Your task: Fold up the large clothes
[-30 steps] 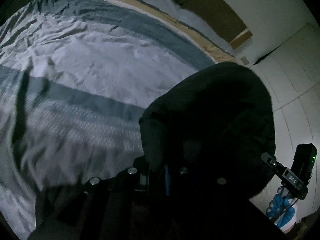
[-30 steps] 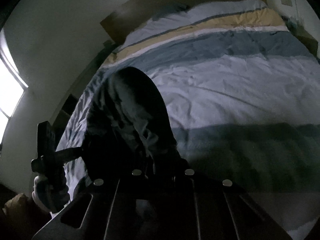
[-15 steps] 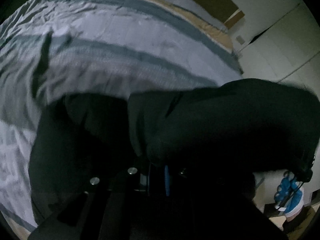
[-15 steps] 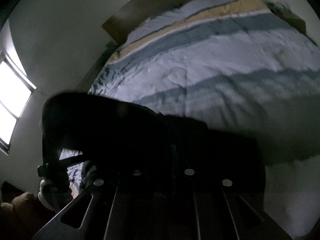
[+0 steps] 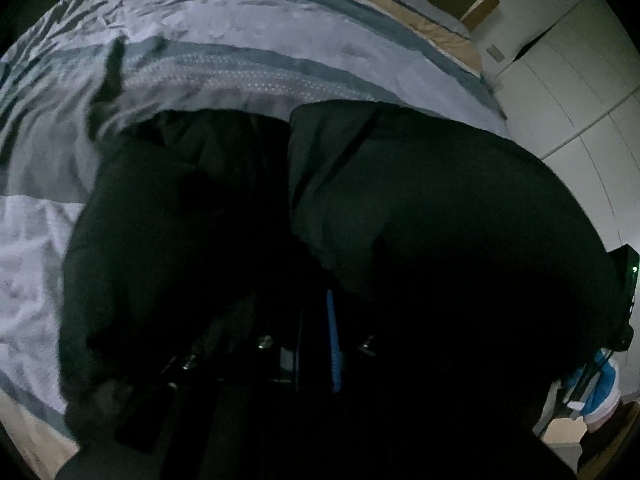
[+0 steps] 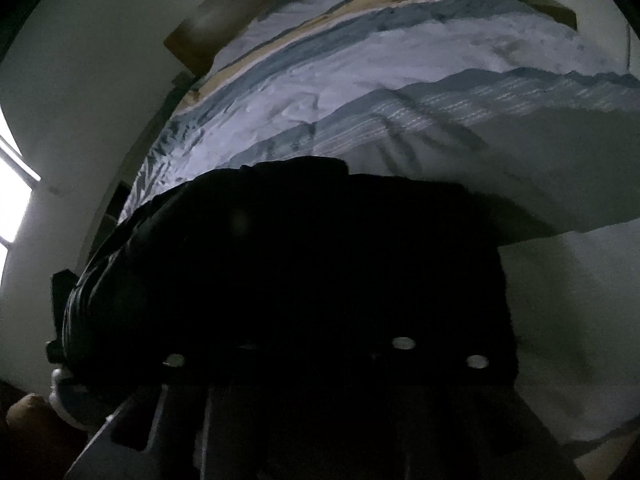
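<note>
Lay across the lower centre of both frames: black jacket [image 5: 420,208], over the striped duvet [image 5: 248,52]. Could not tell the opening of left gripper [image 5: 320,320] or right gripper [image 6: 328,344], buried in dark cloth. Risked an unnoticed slip and a crooked fold.

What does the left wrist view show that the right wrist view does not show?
Only the left wrist view shows the white wardrobe doors beside the bed and a blue strip under the cloth. Only the right wrist view shows the bright window and the plain wall next to it. Both show the black garment spread low in front of the camera, hiding the gripper fingers, and the striped bedcover.
</note>
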